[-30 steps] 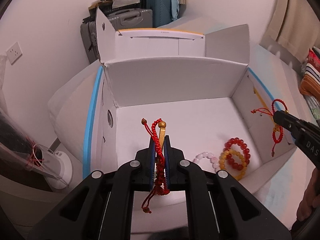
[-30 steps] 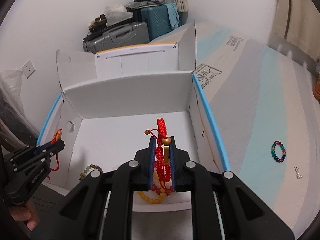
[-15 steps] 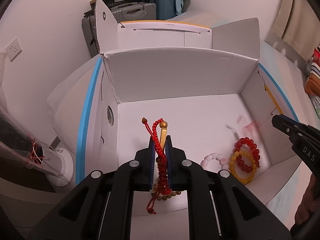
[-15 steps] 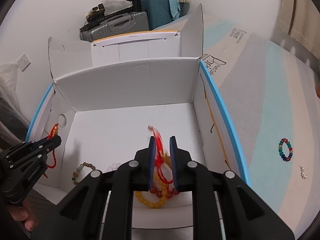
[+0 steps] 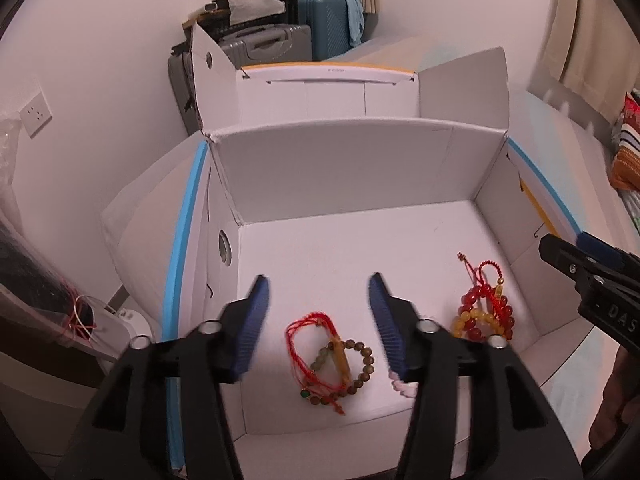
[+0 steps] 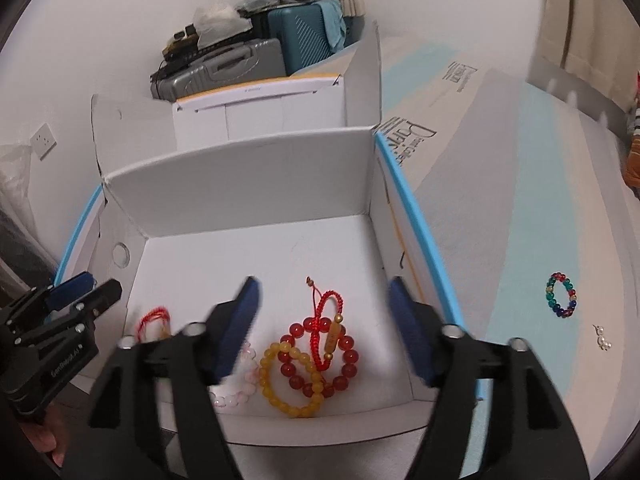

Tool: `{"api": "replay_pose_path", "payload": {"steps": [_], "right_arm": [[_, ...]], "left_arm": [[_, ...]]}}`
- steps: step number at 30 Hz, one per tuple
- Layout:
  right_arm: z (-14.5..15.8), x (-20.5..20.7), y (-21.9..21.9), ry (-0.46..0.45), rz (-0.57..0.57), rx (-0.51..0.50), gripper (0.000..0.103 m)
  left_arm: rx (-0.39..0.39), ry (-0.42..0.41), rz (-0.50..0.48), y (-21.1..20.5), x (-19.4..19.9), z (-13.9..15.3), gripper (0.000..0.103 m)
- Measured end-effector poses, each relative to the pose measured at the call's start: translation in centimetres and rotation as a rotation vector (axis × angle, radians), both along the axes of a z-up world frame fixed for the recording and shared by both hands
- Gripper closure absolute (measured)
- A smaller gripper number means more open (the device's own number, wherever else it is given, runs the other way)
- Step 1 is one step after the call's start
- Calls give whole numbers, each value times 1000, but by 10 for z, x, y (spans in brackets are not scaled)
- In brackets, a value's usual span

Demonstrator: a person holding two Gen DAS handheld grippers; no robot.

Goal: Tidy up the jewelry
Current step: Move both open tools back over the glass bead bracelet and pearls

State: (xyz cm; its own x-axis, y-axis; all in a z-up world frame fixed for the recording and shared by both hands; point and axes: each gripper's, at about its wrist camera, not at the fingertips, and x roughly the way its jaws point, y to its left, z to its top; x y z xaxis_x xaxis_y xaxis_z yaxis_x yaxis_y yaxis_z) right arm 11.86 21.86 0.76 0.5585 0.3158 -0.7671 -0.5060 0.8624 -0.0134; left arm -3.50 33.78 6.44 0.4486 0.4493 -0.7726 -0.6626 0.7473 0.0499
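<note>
Both grippers, L & R, just opened, empty; red cord bracelet lies lengthwise front-to-back in box

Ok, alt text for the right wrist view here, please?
The right gripper, jaws just opened and empty, hangs over a white cardboard box where a red cord bracelet lies on red and yellow bead bracelets. The left gripper shows at the box's left edge; a multicoloured bead bracelet lies outside on the bed.
</note>
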Motion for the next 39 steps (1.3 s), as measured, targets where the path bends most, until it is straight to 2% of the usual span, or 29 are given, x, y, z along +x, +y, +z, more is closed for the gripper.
{"api": "replay_pose_path", "payload": {"steps": [2,5,7,9,11,18,30,39], "right_arm": [[5,0,-3,-13,-7,15,21],[11,-2,-6,-29,-13,21,17],[13,-3,-8,-35,-14,19,14],[16,-5,-11,-42,-20,18,11],[19,-6,-15,-49,-24,17,9],[28,-11,-28,-72,-37,9,8],[46,-15,-63,-106,-83,9,7],[63,-19,-107,-128,-126,15,7]], "left_arm": [[11,-8,-5,-3,0,4,47],[24,-21,-5,-8,-1,9,37],[30,-28,-8,-11,-1,12,36],[37,-30,-7,-14,0,15,28],[48,-34,-1,-17,-1,18,27],[66,-45,-8,-29,0,28,16],[83,-64,-33,-57,5,42,6],[79,-79,-77,-91,19,54,6]]}}
